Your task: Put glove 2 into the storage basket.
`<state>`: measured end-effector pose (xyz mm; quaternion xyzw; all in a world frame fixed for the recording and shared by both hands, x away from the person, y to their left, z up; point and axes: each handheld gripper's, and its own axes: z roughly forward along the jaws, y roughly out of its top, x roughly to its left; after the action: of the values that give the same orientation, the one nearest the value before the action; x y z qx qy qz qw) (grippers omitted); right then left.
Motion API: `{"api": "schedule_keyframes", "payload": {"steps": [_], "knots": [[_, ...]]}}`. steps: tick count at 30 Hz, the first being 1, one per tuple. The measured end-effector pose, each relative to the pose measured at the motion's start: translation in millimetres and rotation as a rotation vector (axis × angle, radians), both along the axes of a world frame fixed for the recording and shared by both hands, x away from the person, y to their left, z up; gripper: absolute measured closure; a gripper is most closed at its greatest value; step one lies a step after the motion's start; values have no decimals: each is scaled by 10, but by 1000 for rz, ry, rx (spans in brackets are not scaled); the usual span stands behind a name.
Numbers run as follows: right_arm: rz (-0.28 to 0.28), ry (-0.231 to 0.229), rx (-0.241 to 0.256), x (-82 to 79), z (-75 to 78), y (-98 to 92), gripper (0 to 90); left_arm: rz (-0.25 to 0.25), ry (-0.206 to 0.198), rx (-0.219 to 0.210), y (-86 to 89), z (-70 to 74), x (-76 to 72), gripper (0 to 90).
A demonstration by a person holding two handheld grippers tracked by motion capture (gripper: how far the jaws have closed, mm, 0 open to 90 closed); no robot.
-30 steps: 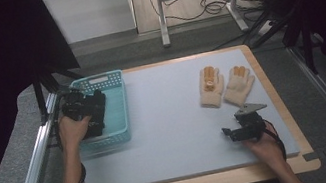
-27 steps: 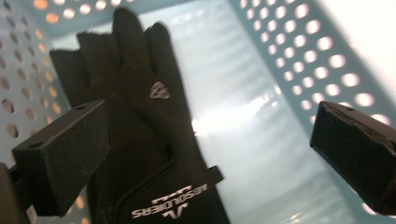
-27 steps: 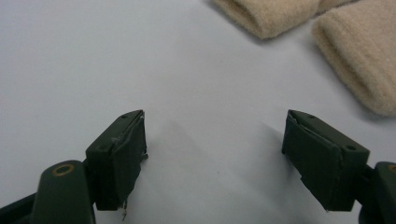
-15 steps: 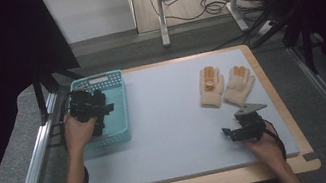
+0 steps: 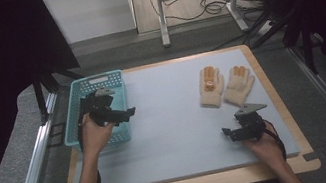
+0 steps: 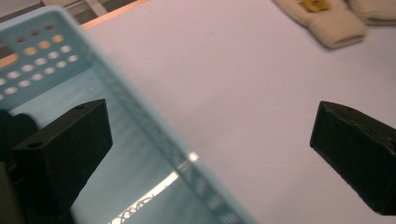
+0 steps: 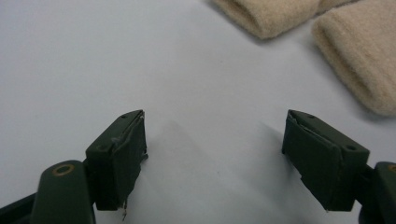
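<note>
On the bench (image 5: 174, 135) we found the basket (image 5: 76, 112) at the left edge and two gloves (image 5: 225, 85) lying far right, cuffs toward the person. The right claw (image 5: 232, 134), wide open and empty, sat just short of them; the left claw (image 5: 127, 114), equally open and empty, straddled the basket's wall.

Basket (image 5: 74, 107) far left on mat (image 5: 174, 135), gloves (image 5: 225, 85) far right.
</note>
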<state>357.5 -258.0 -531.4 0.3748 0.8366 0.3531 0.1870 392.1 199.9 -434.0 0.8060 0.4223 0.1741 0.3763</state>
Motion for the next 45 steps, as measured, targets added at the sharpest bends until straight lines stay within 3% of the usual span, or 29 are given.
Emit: {"api": "schedule_keyframes", "payload": {"steps": [10,12,18,22,26,31,38,45], "knots": [[0,0,0,0,0,0,211,-139,-29,-21,-480,-53,-245,0],[0,0,0,0,0,0,211,-159,-27,-36,-563,-92,-292,0],[1,-1,-1,1,0,0,211,-206,-19,-18,-772,-281,-417,0],[1,0,0,2,0,-1,211,-241,-19,-32,-857,-407,-499,0],[0,1,1,1,0,-1,212,-249,-16,-33,-914,-546,-567,0],[1,0,0,2,0,0,211,-244,5,-4,-934,-732,-621,0],[0,1,1,0,0,2,210,-206,53,24,-859,-976,-661,0],[2,3,1,2,0,0,198,-169,66,86,-832,-1117,-696,0]]}}
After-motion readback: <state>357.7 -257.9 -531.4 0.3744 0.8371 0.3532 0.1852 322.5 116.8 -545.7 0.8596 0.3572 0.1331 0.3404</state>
